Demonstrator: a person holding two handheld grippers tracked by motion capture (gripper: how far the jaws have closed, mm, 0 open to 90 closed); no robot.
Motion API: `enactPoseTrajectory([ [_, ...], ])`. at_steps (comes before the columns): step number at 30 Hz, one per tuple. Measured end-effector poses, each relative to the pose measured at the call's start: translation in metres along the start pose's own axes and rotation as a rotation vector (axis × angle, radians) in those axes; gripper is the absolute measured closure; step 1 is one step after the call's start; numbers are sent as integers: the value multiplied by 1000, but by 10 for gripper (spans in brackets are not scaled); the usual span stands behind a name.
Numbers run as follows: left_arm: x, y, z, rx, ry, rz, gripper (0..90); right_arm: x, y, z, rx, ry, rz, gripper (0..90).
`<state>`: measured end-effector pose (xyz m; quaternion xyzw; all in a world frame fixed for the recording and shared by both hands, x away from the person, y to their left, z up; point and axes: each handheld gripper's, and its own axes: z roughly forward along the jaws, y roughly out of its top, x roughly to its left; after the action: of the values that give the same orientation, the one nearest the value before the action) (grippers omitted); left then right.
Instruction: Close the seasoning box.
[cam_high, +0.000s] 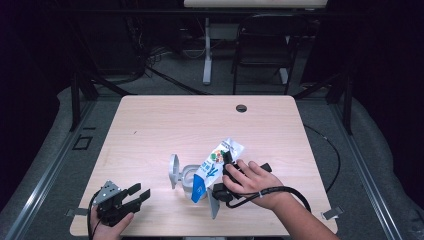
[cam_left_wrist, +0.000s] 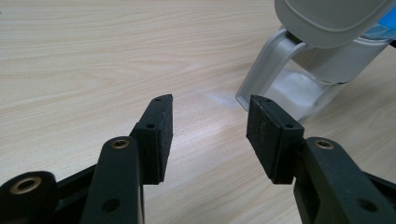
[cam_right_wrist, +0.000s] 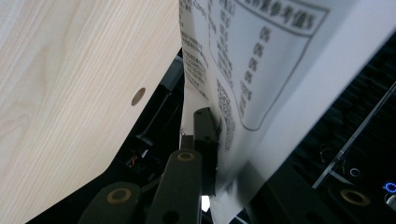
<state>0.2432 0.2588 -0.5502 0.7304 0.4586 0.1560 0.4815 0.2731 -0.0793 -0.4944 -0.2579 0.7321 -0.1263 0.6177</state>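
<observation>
A white and blue printed bag leans tilted, its blue lower end over the mouth of a clear pitcher whose grey lid stands flipped open. My right gripper is shut on the bag's upper part. In the right gripper view one black pad presses on the bag's printed white back; the other jaw is hidden behind the bag. My left gripper rests open near the table's front left corner, apart from the pitcher. In the left gripper view nothing lies between its jaws, and the pitcher's handle stands just beyond.
The light wooden table has a round cable hole near its far edge. A black folding chair and a white desk leg stand on the floor behind. A black cable loops from the right gripper over the table's front right.
</observation>
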Motion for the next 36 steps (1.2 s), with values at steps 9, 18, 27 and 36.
enactPoseTrajectory([
  [9,0,0,0,-2,1,1,516,-2,0,0,-1,5,-7,861],
  [18,0,0,0,-3,-2,1,517,-4,0,0,2,4,-28,865],
  [27,-1,0,0,-1,-4,1,516,-5,1,0,-3,1,-32,867],
  [36,-1,0,0,4,-4,2,516,-6,0,-1,-4,-7,-39,871],
])
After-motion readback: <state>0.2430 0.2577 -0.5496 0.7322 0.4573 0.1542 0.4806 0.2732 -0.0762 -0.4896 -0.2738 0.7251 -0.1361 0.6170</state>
